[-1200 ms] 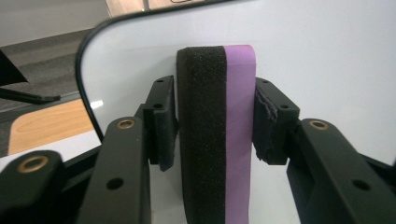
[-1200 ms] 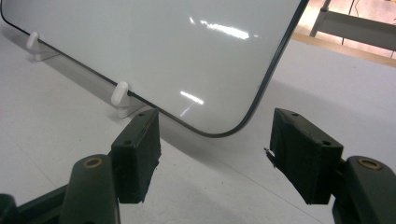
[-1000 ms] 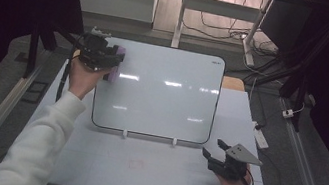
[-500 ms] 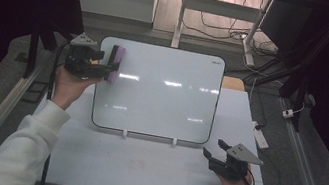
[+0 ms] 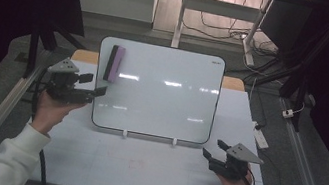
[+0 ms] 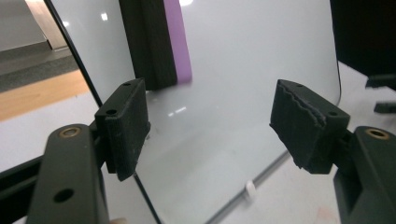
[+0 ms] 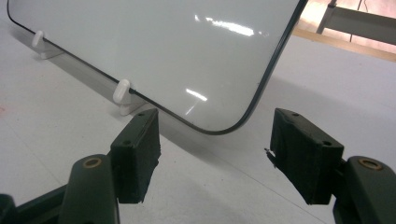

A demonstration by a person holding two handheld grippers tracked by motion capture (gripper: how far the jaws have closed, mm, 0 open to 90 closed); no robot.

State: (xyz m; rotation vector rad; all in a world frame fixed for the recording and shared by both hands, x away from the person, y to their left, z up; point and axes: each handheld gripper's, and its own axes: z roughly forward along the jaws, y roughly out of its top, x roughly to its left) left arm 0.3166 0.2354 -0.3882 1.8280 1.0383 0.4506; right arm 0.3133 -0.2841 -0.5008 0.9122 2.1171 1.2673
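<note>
From the high view, the whiteboard [image 5: 157,91] stood propped on two small white feet [image 5: 125,133] on the table [image 5: 139,169], tilted back so its face met the person. The eraser [image 5: 115,63] clung upright near the board's upper left corner, probably held by a magnet. The left gripper [image 5: 96,91] hovered at the board's left edge just below the eraser, jaws apart. The right gripper [image 5: 207,155] rested on the table off the lower right corner, likely waiting.

In the left gripper view the jaws stood wide and empty, with the eraser [image 6: 156,42] ahead on the board [image 6: 243,70].

In the right gripper view the jaws were likewise apart, holding nothing, facing the board's corner [image 7: 224,126] and a foot [image 7: 122,95].
</note>
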